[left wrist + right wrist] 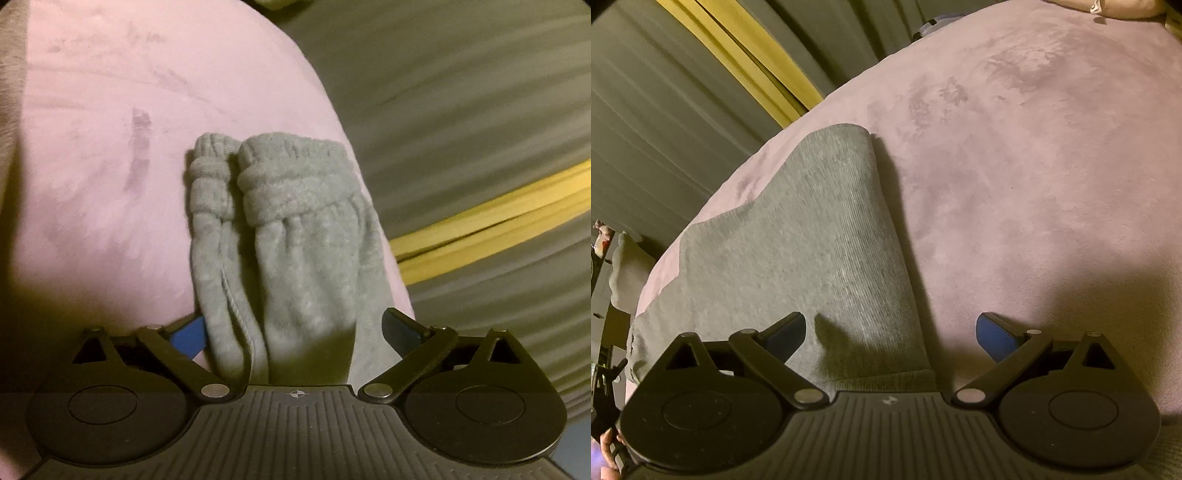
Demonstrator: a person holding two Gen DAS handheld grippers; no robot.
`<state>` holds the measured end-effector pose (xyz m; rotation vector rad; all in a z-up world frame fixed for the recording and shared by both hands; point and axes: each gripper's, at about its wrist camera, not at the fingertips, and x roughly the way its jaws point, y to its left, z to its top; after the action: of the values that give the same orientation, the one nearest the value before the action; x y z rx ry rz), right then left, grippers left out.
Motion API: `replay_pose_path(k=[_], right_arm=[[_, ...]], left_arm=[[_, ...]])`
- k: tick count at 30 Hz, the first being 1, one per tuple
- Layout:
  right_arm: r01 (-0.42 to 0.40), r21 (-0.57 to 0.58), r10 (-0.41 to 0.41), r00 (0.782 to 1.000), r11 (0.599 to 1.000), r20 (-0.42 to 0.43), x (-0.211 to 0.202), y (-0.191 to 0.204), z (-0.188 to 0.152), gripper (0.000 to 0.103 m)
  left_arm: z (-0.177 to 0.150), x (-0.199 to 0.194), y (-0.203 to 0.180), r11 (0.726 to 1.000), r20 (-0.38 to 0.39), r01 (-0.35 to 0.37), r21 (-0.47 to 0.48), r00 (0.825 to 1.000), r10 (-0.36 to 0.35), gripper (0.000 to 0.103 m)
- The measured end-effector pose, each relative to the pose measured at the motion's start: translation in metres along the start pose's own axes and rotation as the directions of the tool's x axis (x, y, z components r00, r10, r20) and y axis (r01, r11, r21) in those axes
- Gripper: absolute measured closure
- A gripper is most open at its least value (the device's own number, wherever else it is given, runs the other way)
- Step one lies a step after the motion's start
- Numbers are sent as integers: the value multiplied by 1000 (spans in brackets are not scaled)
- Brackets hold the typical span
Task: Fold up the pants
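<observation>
Grey sweatpants (295, 236) lie folded lengthwise on a pink bed cover (110, 147), their two ribbed cuffs (273, 173) pointing away from me. My left gripper (295, 332) is open wide around the legs, a blue pad (188, 334) at each side, and neither pad squeezes the cloth. In the right wrist view the wider upper part of the pants (812, 240) runs from a folded edge at the far end toward me. The right gripper (891, 332) is open low over it, with one finger (786, 330) above the grey fabric and the other above the pink cover (1034, 184).
The bed edge curves close along the pants' outer side, and beyond it is a grey ribbed floor with a yellow band (498, 221). A pale bundle (624, 273) and a person's hand (605, 446) show at the left of the right wrist view.
</observation>
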<state>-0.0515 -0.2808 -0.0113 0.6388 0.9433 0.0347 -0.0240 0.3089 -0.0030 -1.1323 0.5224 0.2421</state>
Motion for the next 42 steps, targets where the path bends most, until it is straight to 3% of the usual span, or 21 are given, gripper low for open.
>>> replay_pose_path(k=[5,7,8,9,11,12,14,17,19,21,24,28,30,32,36,38,40,41,42], right_arm=[[16,-17,-16,1000,1000,-5,1,3,-1,4],[20,-22,-21,1000,1000,-5,2,4,-1,4],[23,-23,-23,1000,999,-5,2,4,-1,4],[25,-25,-25,1000,999,-4,1,5,-1,4],[32,-32,-33,999,999,-5,2,6,-2,4],[37,-36,-37,999,999,-7,3,7,-2,4],[43,-42,-43,999,998,-9,4,8,-1,4],[46,-43,-46,999,998,-8,4,9,-1,4],[46,-42,-47,999,998,-8,4,9,-1,4],[45,-43,-46,999,998,-8,3,9,-1,4],[37,-28,-37,999,999,1,1,8,-1,4],[12,17,-13,1000,1000,21,-4,0,0,4],[3,32,-4,999,999,34,-7,-2,1,4],[-1,39,-1,999,999,54,-10,-4,0,4],[-24,56,17,993,998,115,-20,-7,-2,4],[-43,64,34,989,997,143,-25,-9,-3,4],[-62,75,49,985,995,163,-30,-11,-3,4],[-71,85,55,984,994,171,-33,-13,-3,4],[-73,95,56,982,993,178,-35,-14,-2,4]], left_arm=[[16,13,5,999,5,29,-31,1000,-29,6],[23,17,1,996,10,89,4,996,-89,27],[26,22,-4,995,13,98,34,995,-98,54],[25,22,-6,993,14,102,66,995,-103,66],[27,25,-2,993,4,99,68,995,-100,64],[29,29,0,996,1,75,57,997,-75,48],[31,35,0,999,-13,29,39,1000,-28,28],[36,40,-8,999,-21,24,39,1000,-24,17],[40,45,-16,999,-32,5,54,999,-3,23],[43,42,-22,993,-48,-56,106,997,62,73],[46,16,-27,983,-23,-45,178,998,50,81],[38,-29,-58,954,40,6,300,999,-19,83],[29,-45,-93,911,70,21,411,996,-55,83],[9,-61,-137,847,68,71,528,990,-125,83],[-61,-88,-210,681,-48,220,699,964,-262,83],[-109,-95,-235,574,-141,291,765,946,-292,83],[-166,-96,-249,428,-237,344,836,929,-283,75],[-195,-91,-249,373,-294,367,852,926,-238,66],[-218,-84,-246,345,-350,392,853,919,-179,61]])
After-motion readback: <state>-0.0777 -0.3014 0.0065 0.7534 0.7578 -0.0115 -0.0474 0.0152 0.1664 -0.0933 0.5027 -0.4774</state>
